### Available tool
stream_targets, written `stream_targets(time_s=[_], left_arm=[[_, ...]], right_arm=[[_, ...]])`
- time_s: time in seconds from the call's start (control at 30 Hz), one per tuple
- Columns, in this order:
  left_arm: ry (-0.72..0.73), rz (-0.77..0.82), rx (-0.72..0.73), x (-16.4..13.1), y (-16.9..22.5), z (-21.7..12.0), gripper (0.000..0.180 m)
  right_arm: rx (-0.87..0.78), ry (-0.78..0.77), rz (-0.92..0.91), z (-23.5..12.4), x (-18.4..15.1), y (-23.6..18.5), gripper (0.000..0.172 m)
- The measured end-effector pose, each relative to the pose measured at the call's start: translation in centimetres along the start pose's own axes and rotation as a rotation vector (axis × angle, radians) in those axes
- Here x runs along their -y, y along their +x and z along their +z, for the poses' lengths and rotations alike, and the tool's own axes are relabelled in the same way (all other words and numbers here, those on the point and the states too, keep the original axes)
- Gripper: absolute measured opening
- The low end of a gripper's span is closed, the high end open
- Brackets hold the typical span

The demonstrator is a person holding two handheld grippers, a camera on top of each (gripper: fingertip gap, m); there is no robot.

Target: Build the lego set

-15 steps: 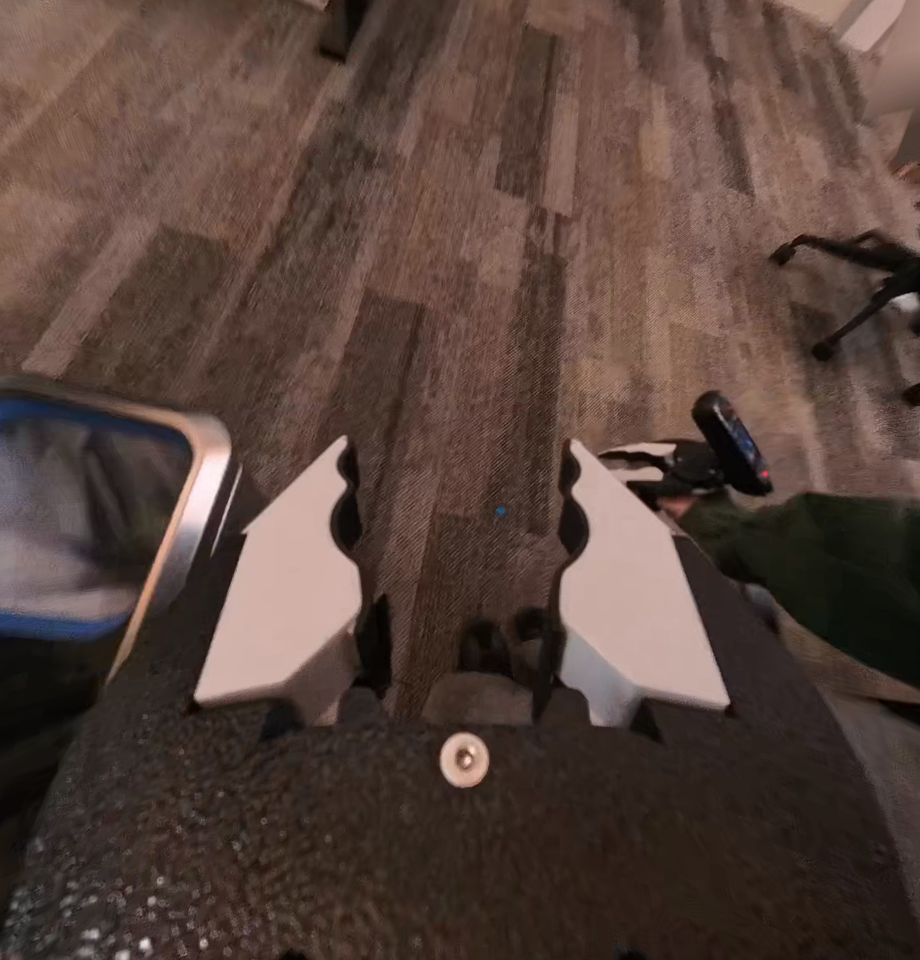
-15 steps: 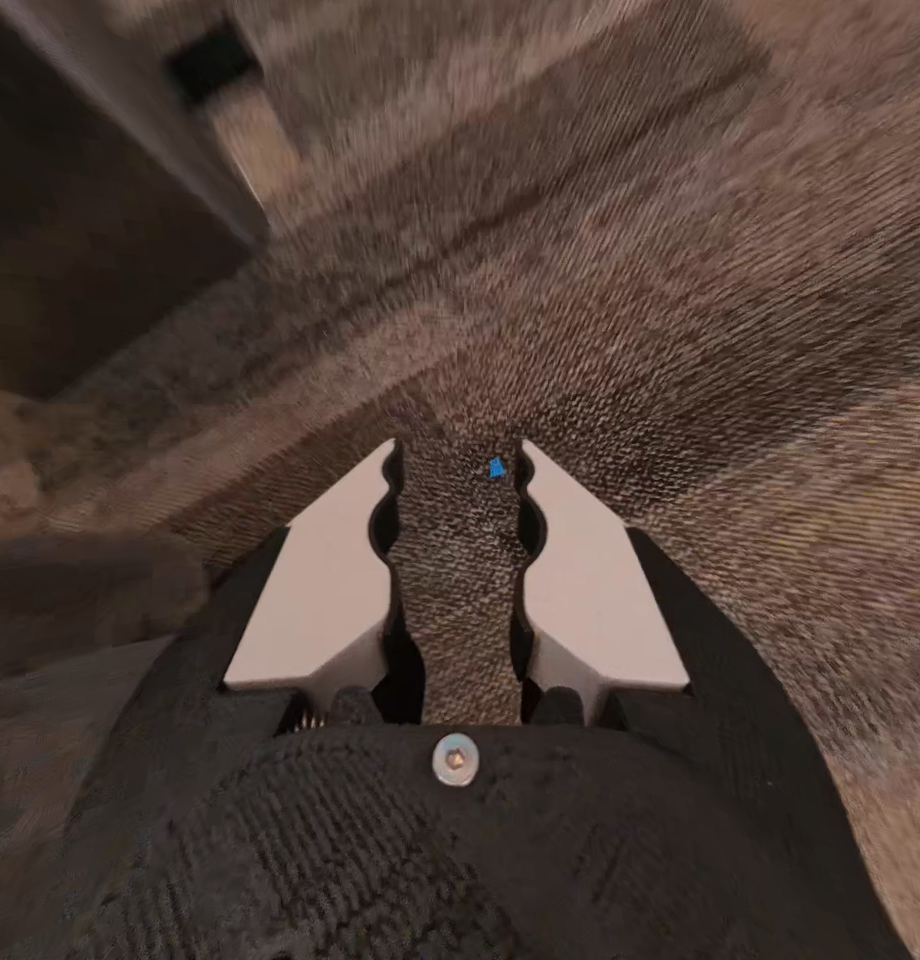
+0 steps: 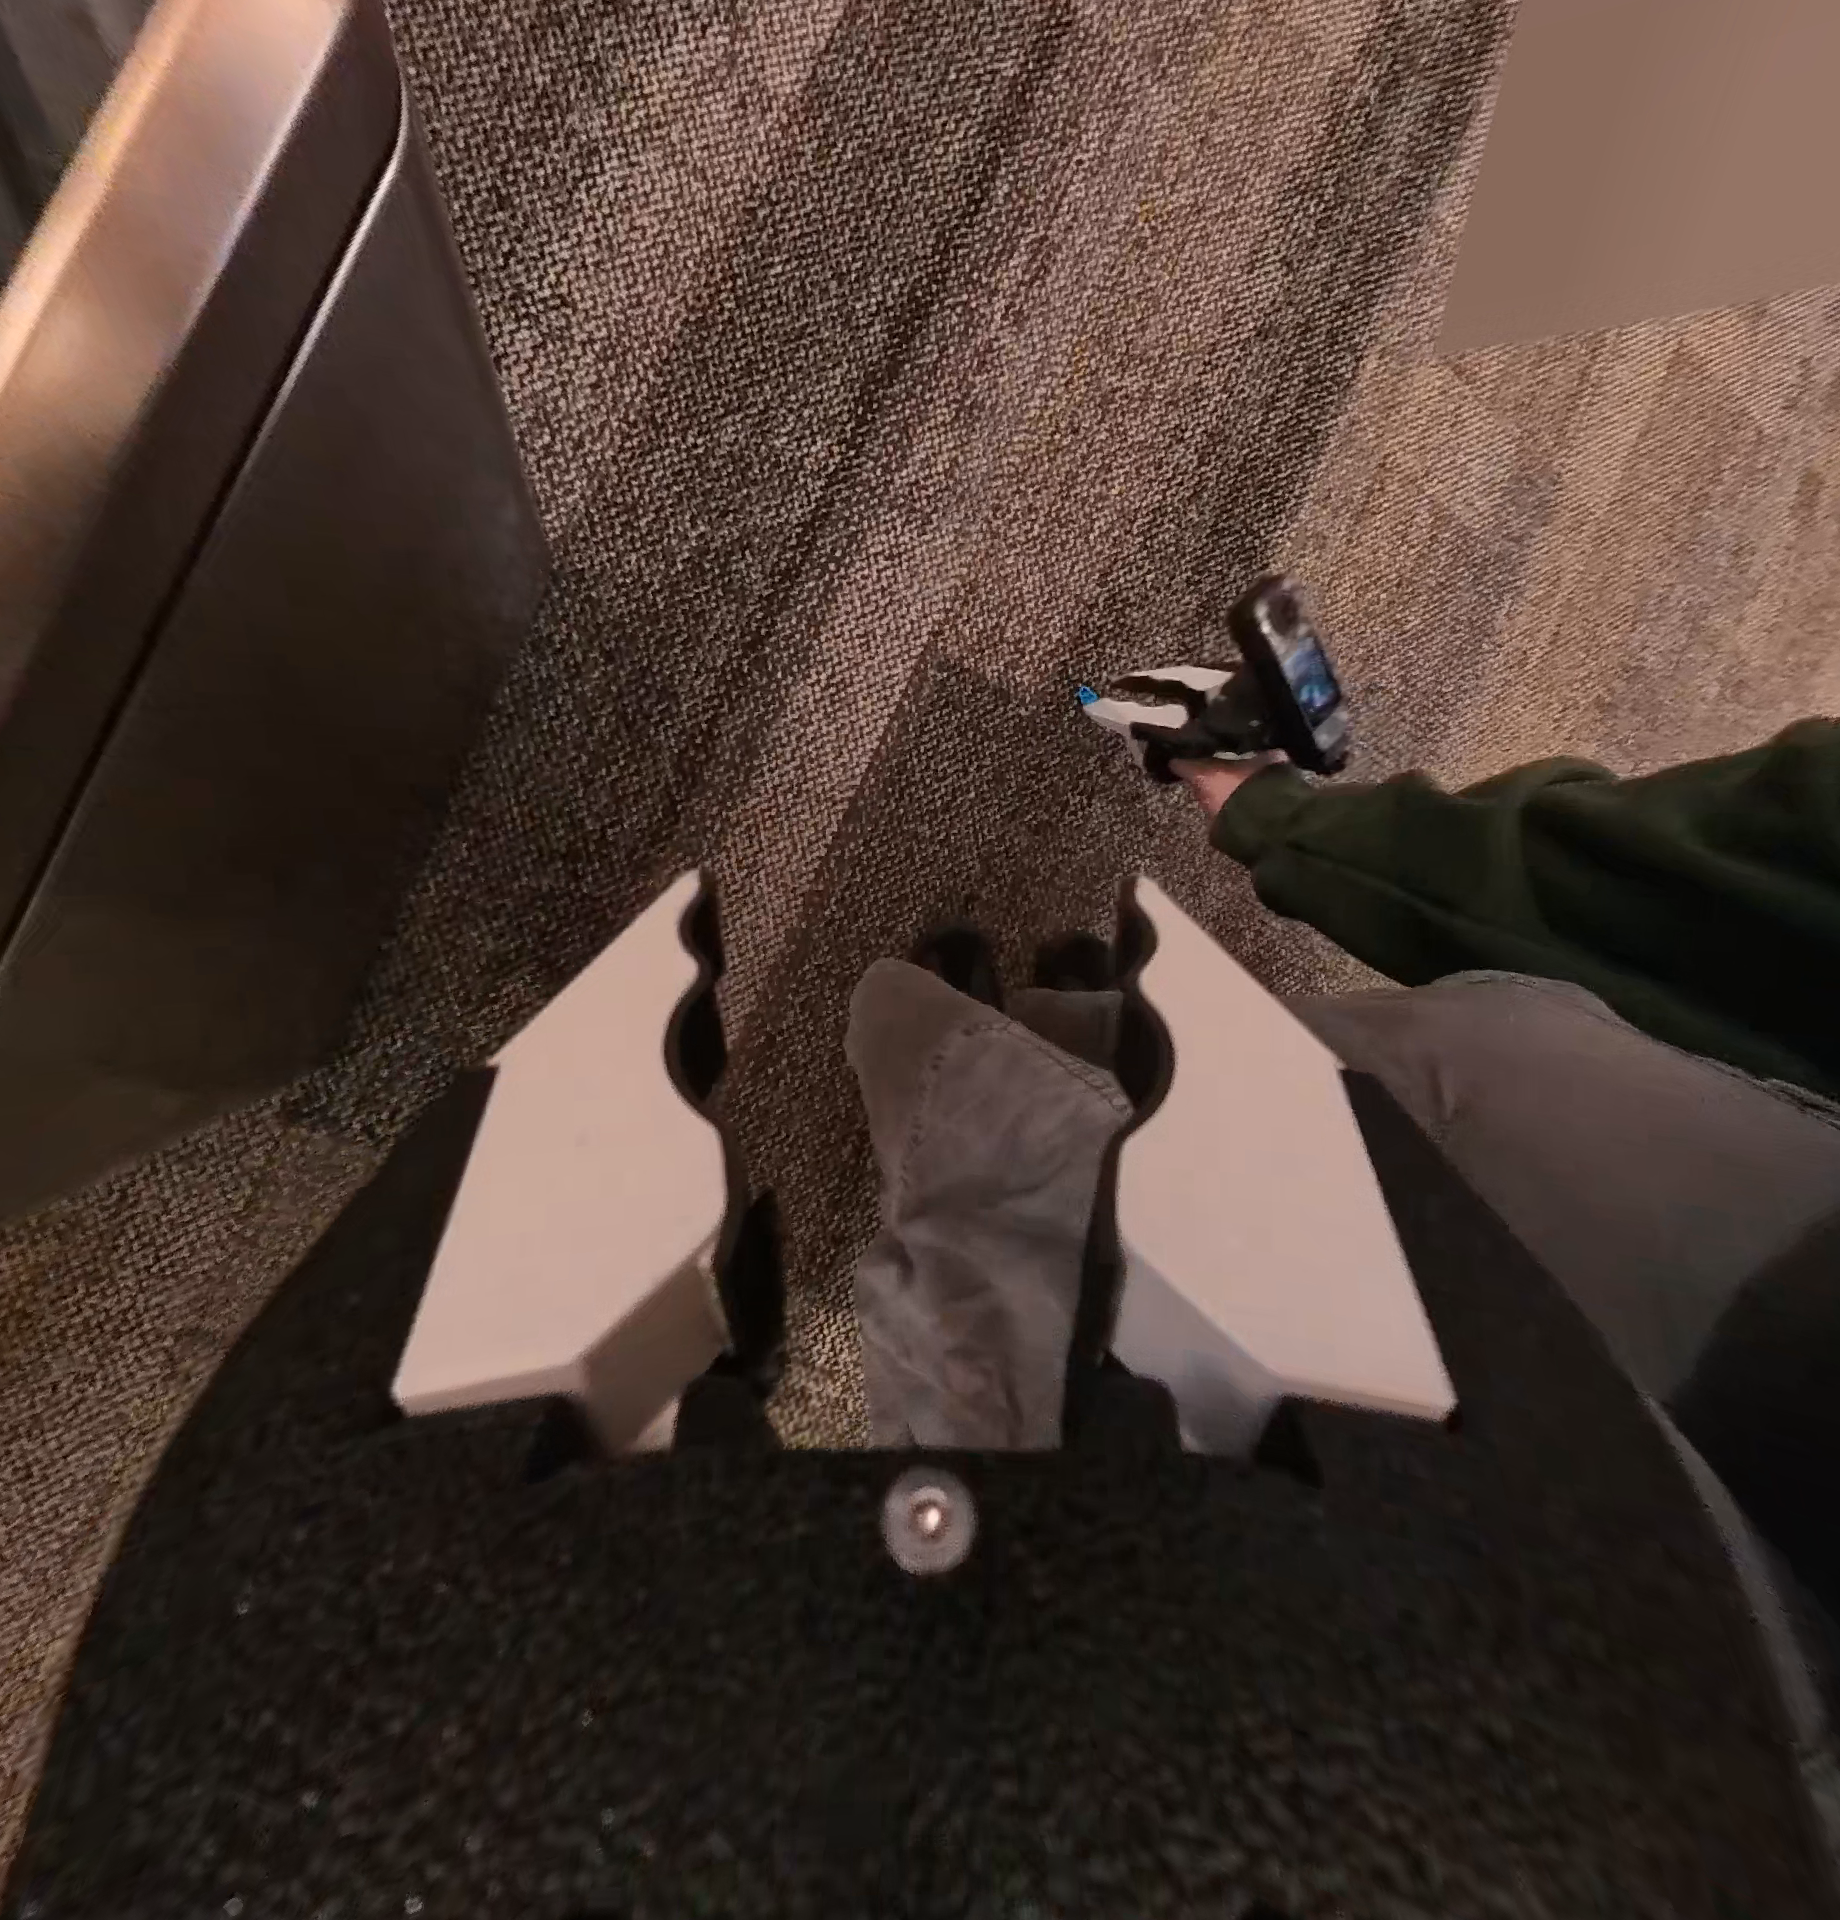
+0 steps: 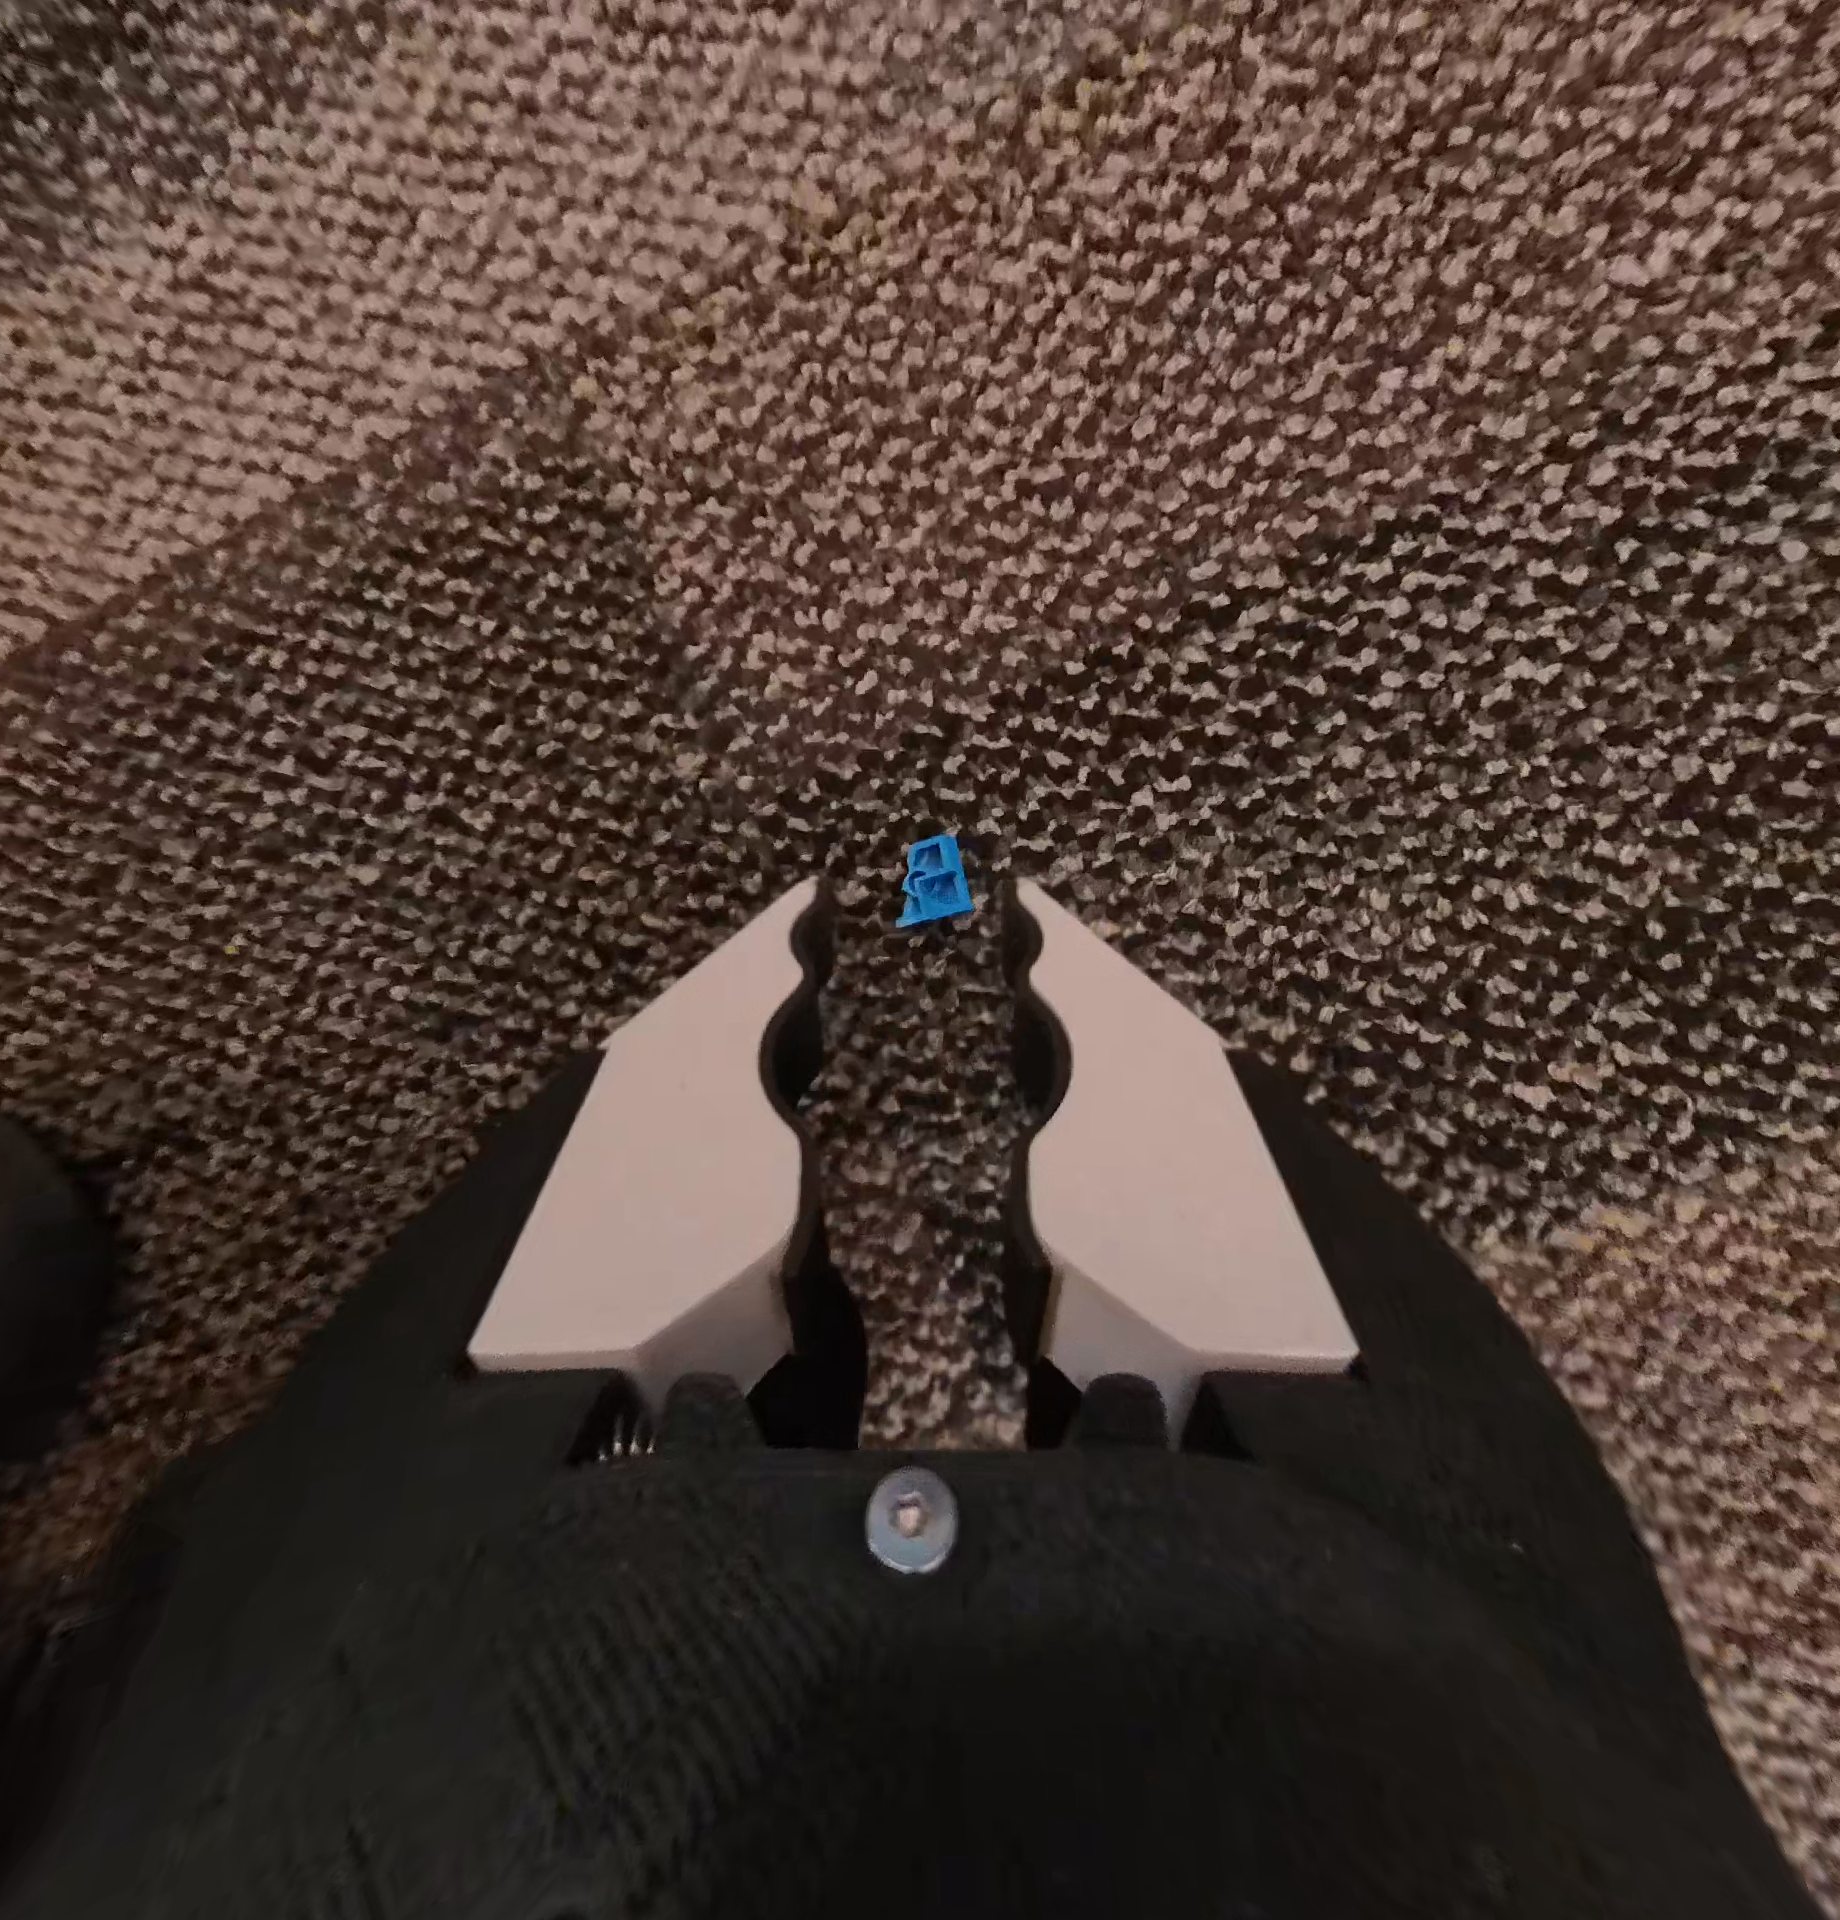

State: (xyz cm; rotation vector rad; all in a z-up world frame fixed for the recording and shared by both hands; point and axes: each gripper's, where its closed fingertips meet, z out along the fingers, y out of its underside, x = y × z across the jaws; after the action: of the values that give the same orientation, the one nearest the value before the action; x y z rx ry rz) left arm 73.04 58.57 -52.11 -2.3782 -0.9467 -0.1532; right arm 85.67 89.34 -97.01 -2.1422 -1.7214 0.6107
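Low over a brown-flecked carpet [image 4: 1311,520], the right gripper [image 4: 917,888] brackets a tiny blue plastic piece [image 4: 935,883] between its white fingertips [image 4: 1061,935] — the jaws are parted, with carpet visible on both sides of the piece, so nothing is gripped. It lies on the pile at the very tips, apart from both pads. Judging by its size and moulded look (hard, hollow-faced plastic), it is probably featherlight, stiff and apt to skid or sink into the pile; its flat side faces seem the surest purchase. Held higher, the left gripper [image 3: 921,894] hangs wide open and empty beside a metal bin [image 3: 220,520], above the person's grey trouser leg [image 3: 978,1143] — a green sleeve [image 3: 1570,873] reaches toward the piece.
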Motion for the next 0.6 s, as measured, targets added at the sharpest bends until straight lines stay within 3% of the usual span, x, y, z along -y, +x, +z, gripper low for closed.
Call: stream_targets(time_s=[0.47,0.53,0.6], left_arm=[[-0.016,-0.031,-0.061,-0.9,0.7,0.5,0.068],[0.036,-0.059,-0.048,-0.4,0.8,-0.5,0.069],[0.080,-0.101,-0.052,0.2,1.4,-1.8,0.070]], right_arm=[[-0.062,-0.056,-0.090,1.5,-0.7,0.5,0.013],[-0.055,-0.043,-0.079,-0.4,0.4,-0.2,0.013],[-0.046,0.007,-0.033,-5.0,2.9,-1.1,0.013]])
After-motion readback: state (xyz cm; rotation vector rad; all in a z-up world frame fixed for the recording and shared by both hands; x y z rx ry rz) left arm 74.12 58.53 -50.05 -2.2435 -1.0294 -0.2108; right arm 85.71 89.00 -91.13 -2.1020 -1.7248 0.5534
